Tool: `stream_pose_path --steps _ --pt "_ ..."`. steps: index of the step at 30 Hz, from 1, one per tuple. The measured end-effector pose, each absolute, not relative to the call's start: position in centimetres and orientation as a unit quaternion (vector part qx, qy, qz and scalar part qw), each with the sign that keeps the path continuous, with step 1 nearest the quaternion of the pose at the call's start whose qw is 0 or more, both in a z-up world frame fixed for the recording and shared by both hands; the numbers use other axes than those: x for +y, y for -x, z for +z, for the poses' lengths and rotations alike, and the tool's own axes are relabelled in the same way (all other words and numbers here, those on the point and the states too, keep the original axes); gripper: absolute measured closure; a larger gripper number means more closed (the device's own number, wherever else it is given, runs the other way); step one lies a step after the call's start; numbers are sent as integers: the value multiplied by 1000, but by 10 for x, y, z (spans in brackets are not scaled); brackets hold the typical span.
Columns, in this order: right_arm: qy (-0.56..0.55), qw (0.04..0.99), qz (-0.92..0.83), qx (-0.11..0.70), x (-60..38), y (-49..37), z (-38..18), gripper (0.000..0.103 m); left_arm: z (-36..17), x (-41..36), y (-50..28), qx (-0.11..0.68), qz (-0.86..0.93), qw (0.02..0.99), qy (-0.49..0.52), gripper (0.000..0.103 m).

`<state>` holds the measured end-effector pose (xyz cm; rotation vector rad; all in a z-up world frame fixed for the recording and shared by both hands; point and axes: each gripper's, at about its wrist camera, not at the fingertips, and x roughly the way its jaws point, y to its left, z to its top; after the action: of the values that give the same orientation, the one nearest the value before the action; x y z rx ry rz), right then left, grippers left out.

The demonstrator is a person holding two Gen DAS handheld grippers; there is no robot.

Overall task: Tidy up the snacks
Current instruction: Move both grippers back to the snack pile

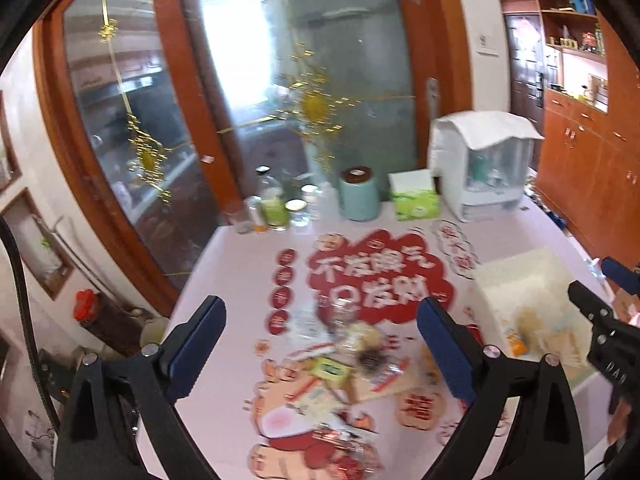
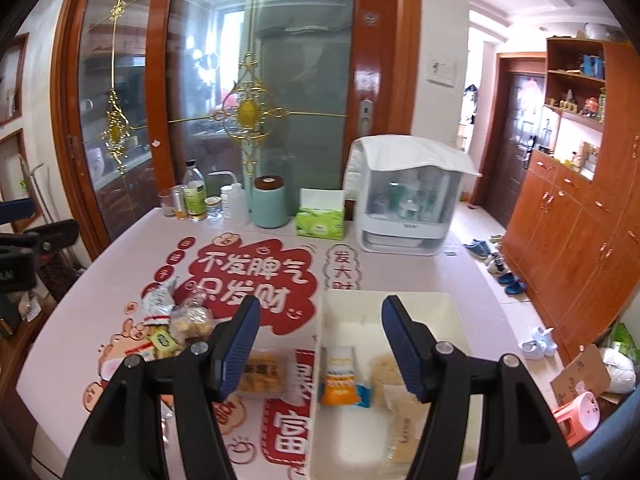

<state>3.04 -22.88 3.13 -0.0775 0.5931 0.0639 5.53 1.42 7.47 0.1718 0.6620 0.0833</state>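
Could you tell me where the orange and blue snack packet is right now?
In the right wrist view, the orange and blue snack packet lies inside the cream rectangular plastic bin, at its left side.

Both hand-held grippers (image 1: 320, 344) (image 2: 320, 340) wide apart, unloaded.

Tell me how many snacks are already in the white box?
3 that I can see. An orange and blue packet lies at the left of the white box. A pale round one sits right of it. A beige packet lies nearest the camera. The right gripper may hide more.
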Motion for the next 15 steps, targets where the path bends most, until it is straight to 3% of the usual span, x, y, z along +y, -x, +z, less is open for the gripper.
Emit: stream_pose_path --steps 7,11,15 --pt "20 941 71 331 -189 -69 31 39 76 70 -90 333 48 937 -98 3" --pt "11 931 102 351 -155 -96 24 28 55 95 -132 360 28 927 -97 2" --pt "1 918 125 376 -121 -130 3 25 9 119 -187 414 6 906 -86 2"
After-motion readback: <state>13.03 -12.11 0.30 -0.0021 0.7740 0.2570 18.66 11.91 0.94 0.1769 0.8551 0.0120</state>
